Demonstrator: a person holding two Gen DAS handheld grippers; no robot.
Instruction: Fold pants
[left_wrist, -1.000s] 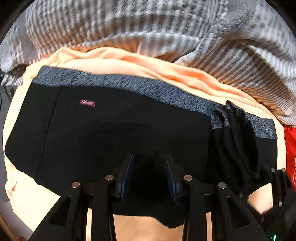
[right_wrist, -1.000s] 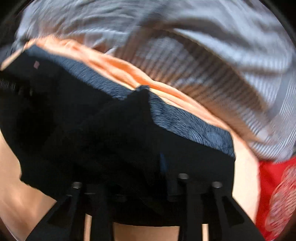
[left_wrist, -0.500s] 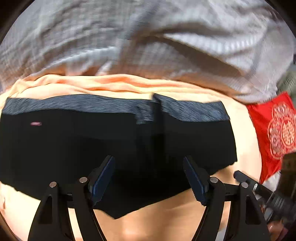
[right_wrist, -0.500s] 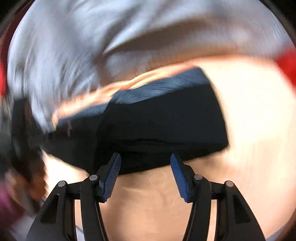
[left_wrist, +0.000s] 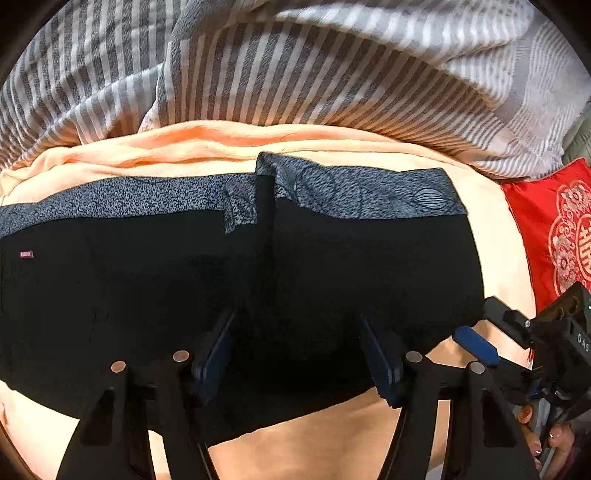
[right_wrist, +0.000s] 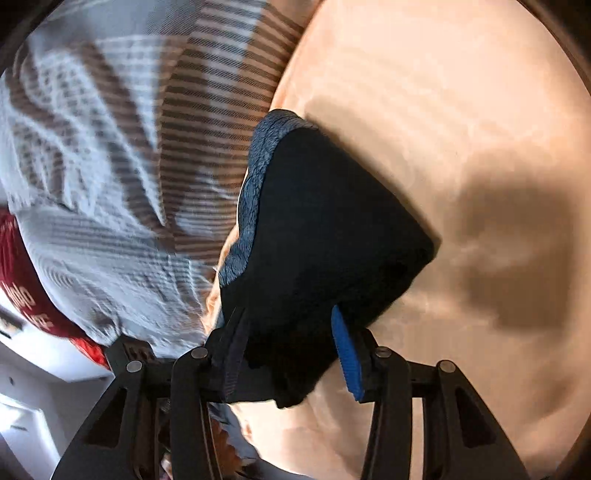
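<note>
**Fold laid over, both grippers now spread**

The black pants (left_wrist: 184, 288) lie flat on the peach sheet (left_wrist: 332, 443), their speckled grey waistband (left_wrist: 362, 192) along the far edge, and one end now rests doubled over the middle, its edge forming a vertical seam near the centre of the left wrist view. A second ago the right end was bunched and lifted in a closed grip; half a second ago it had been laid down and the fingers had parted. By this judgement one fold is done, and the garment probably needs a further fold or a smoothing pass.

The left gripper (left_wrist: 299, 354) hovers low over the near hem, its jaws wide apart and holding nothing. The right gripper (right_wrist: 288, 354) has swung round to the folded end; its jaws stand apart with the fabric's corner between them, not pinched as far as can be seen. Its blue pad (right_wrist: 347, 358) shows clearly.

Beyond lie a striped duvet (left_wrist: 295, 74) and a red cushion (left_wrist: 554, 229).
</note>
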